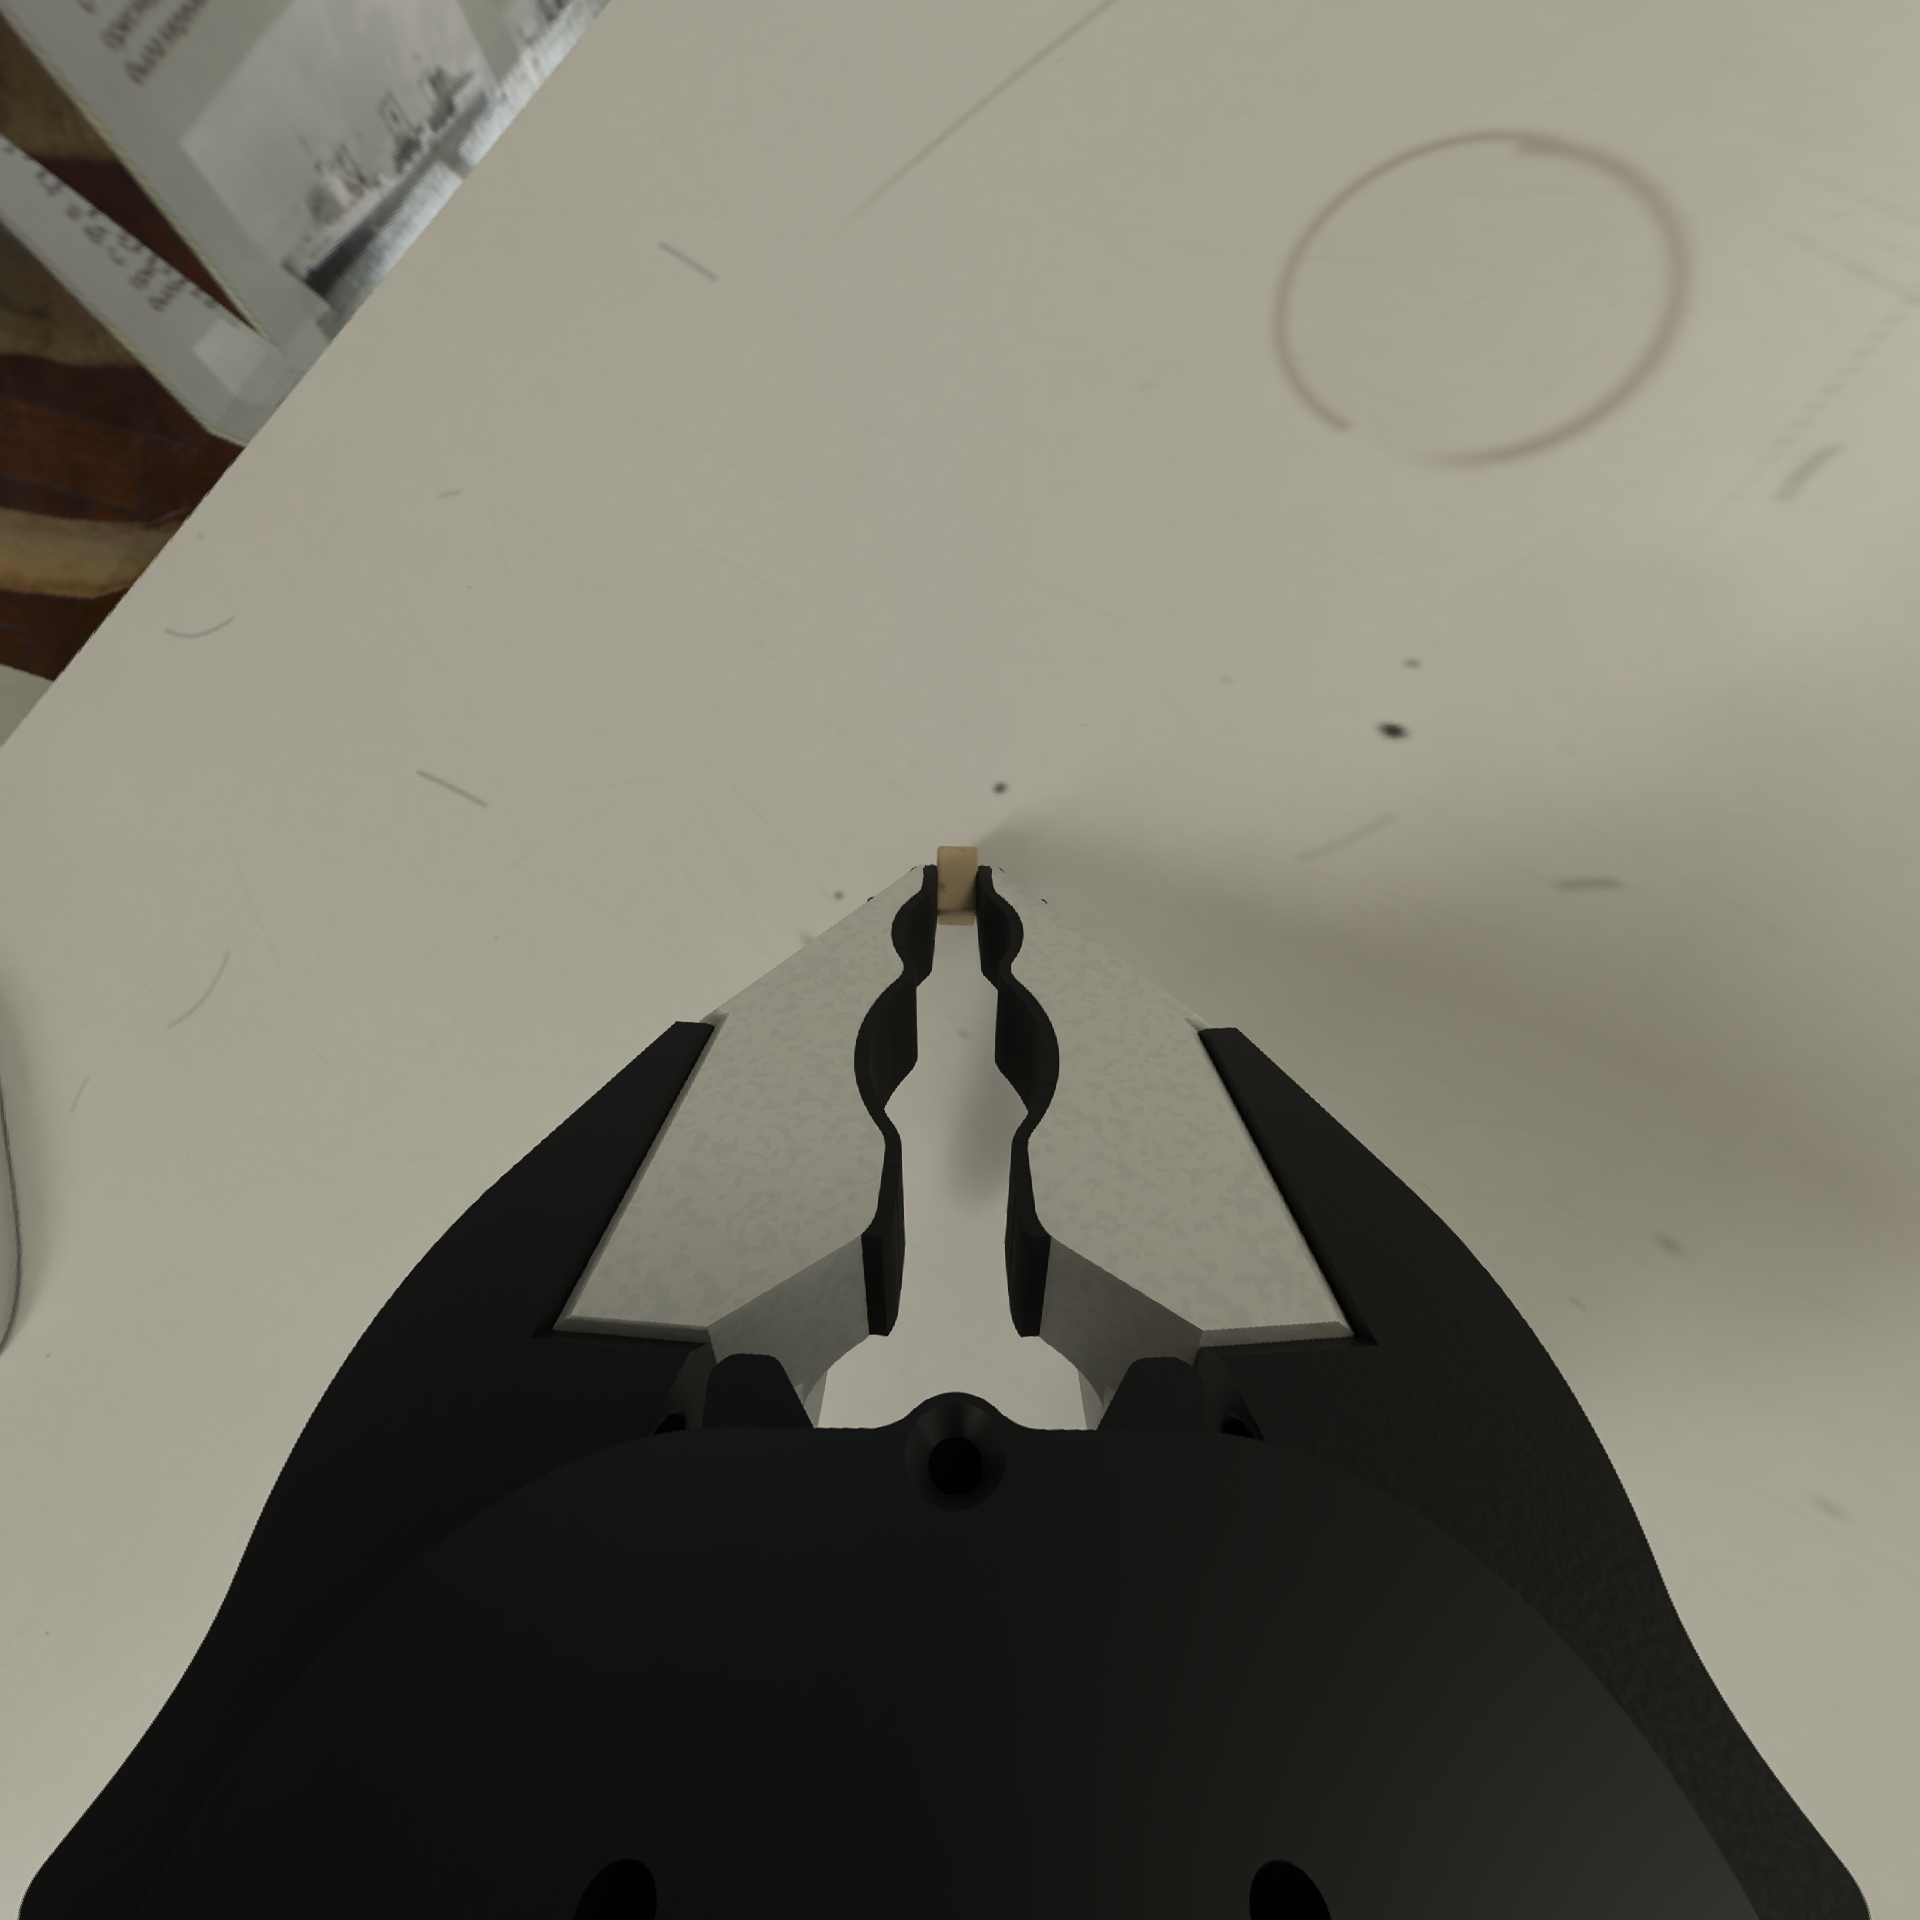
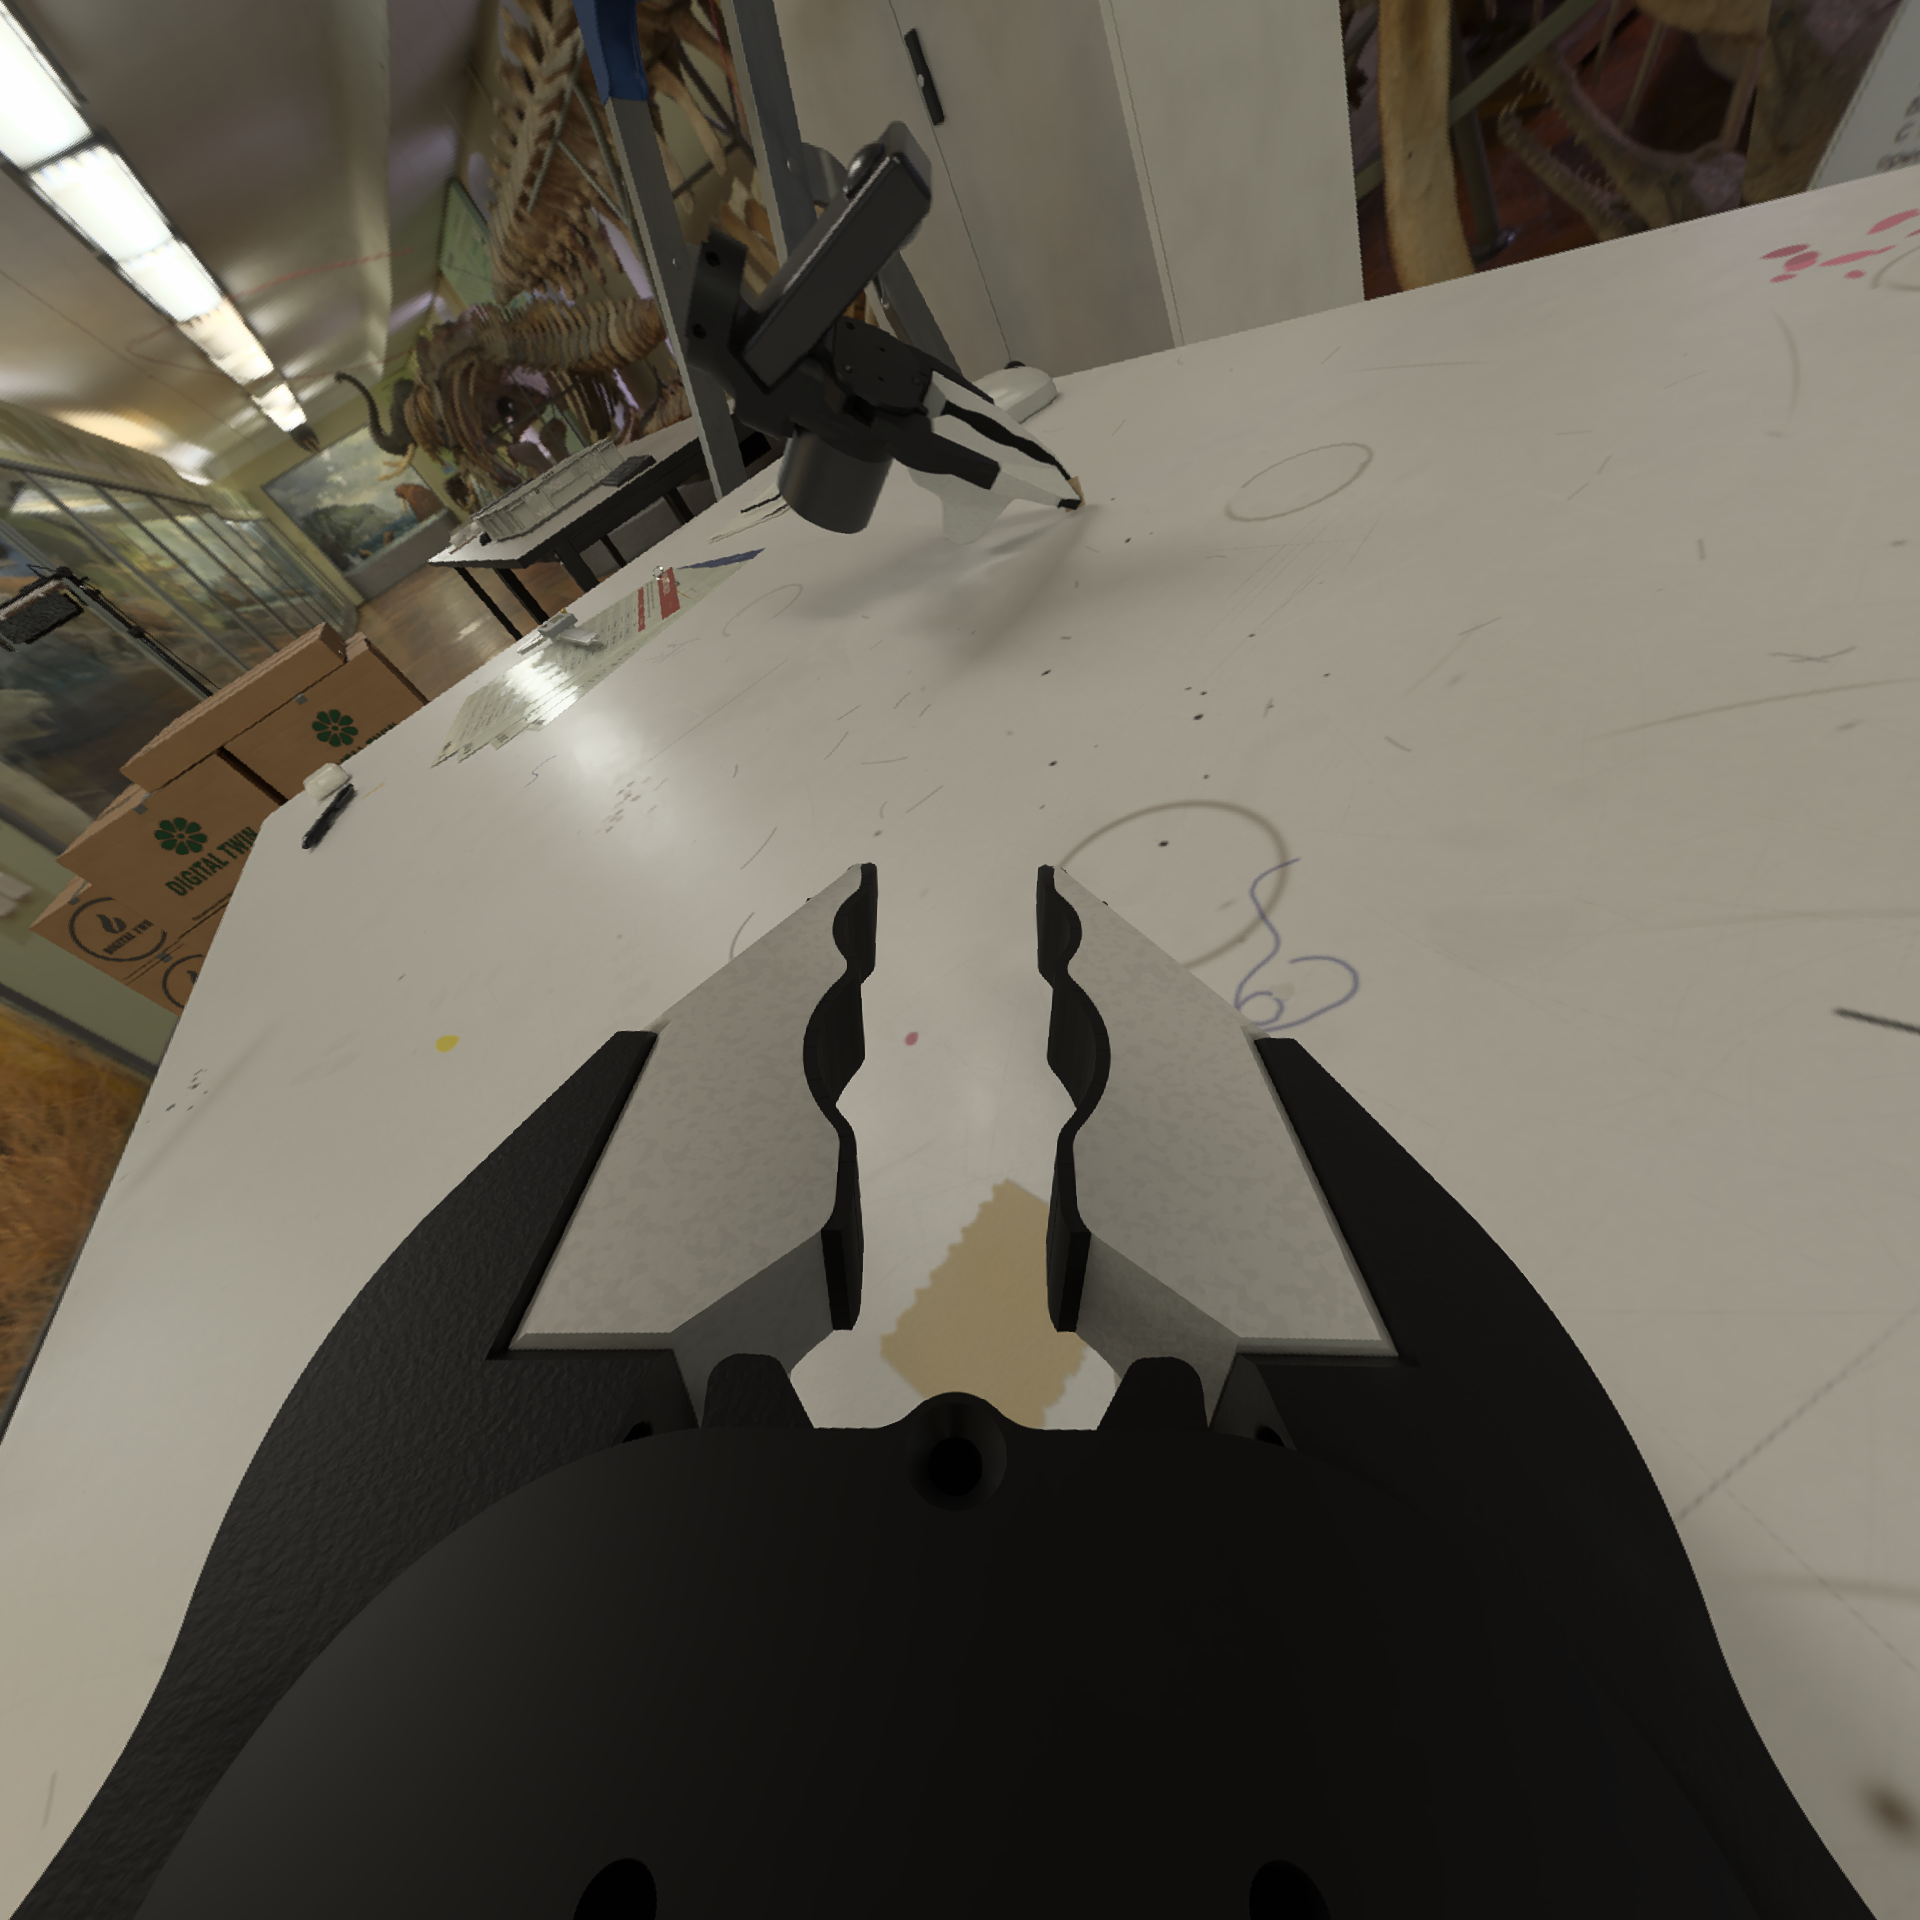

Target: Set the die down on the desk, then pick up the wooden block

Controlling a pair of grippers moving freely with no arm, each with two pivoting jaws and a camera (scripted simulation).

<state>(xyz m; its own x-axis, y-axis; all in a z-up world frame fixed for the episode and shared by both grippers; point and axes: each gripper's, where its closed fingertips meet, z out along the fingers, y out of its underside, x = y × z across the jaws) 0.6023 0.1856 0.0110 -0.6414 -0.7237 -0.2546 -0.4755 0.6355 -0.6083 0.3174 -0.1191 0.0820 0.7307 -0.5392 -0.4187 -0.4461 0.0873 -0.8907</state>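
A: Entry, left wrist view. The left gripper (image 1: 954,891) is clamped on a small cream cube, taken to be the die (image 1: 954,881), pinched right at the fingertips. Only its top and front edge show past the pads.

B: Height over the desk (image 1: 1143,582)?

A: Low. The right wrist view shows the left gripper (image 2: 1070,501) tipped steeply nose-down with its tips at or just off the surface, the die (image 2: 1076,486) a pale speck at the very end. Contact cannot be confirmed from either view.

B: Right gripper?

A: The right gripper (image 2: 956,894) hangs with its jaws parted and nothing between them, well apart from the left one, which sits far ahead and slightly left of it.

B: The wooden block?

A: Not clearly found. A flat tan patch (image 2: 987,1309) shows through the gap near the base of the right gripper's fingers, below and behind the tips. It may be a stain; its edge looks ragged. No long axis can be read.

B: Judgement?

A: First step is close to done: the release only needs the die resting on the desk. If the tan patch is the block, the right gripper is nearer and would have to back up and drop.

B: Containers?

A: Cardboard boxes (image 2: 208,810) beside the desk, flaps shut, contents unseen.
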